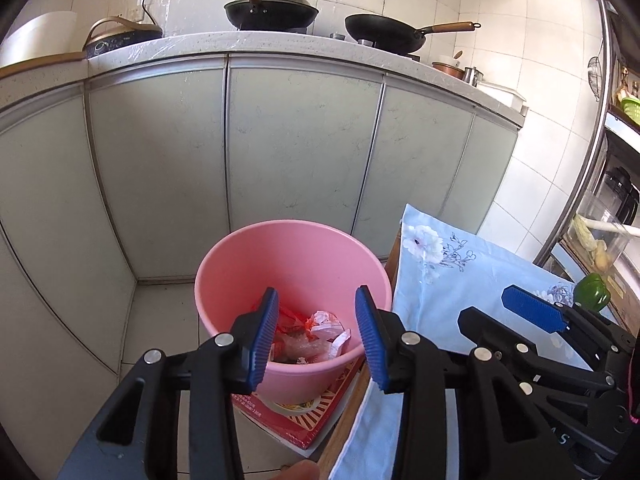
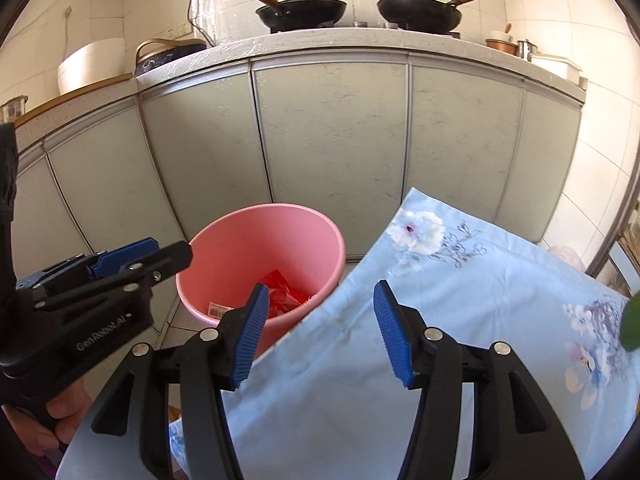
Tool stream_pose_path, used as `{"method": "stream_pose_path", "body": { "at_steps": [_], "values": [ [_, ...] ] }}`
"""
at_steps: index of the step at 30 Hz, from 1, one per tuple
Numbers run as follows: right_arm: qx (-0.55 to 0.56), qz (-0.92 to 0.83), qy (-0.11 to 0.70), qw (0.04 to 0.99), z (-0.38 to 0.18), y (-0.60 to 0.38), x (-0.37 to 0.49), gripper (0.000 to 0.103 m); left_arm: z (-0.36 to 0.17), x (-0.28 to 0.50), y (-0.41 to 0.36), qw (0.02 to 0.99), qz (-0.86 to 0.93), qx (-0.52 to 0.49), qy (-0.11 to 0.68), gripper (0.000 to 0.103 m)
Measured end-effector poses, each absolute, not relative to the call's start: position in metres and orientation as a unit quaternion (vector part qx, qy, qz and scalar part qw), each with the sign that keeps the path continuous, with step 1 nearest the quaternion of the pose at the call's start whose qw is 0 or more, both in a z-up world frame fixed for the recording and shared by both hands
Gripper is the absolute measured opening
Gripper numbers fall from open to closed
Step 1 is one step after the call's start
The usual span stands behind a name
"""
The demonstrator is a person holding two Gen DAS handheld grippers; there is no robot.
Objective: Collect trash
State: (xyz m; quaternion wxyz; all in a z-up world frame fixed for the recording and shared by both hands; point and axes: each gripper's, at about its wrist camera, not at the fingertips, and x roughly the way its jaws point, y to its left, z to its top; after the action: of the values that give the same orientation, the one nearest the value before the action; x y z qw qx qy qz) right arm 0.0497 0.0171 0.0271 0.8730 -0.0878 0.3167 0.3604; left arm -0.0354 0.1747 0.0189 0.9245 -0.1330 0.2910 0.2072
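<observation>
Both tongs, left (image 1: 316, 334) and right (image 2: 318, 332), stand open and empty; with wrappers already in the round pink plastic bin (image 1: 248, 256) at lower centre, swing toward the blue floral-clothed tabletop (image 2: 460, 320) for remaining trash.

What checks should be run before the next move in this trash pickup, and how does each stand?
1. Left claw empty, its blue pads apart: ok.
2. Right claw empty, pads apart: ok.
3. Pink bucket upright with its mouth unblocked: ok.
4. Earlier trash inside the bucket: ok; red wrappers and crumpled white paper lie at the bottom.
5. More trash left to collect on the blue floral cloth: cannot tell; none shows on the part in view.
6. Green object at the cloth's far edge, trash or not: cannot tell.
</observation>
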Motion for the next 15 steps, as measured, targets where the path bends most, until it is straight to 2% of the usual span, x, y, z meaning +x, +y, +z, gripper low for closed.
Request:
{"method": "stream_pose_path", "body": {
  "at_steps": [15],
  "values": [
    [-0.070,0.359,0.305,0.879,0.038,-0.005,0.030,0.055,0.032,-0.054,0.154,0.931,0.200,-0.122,0.281,0.039]
  ]
}}
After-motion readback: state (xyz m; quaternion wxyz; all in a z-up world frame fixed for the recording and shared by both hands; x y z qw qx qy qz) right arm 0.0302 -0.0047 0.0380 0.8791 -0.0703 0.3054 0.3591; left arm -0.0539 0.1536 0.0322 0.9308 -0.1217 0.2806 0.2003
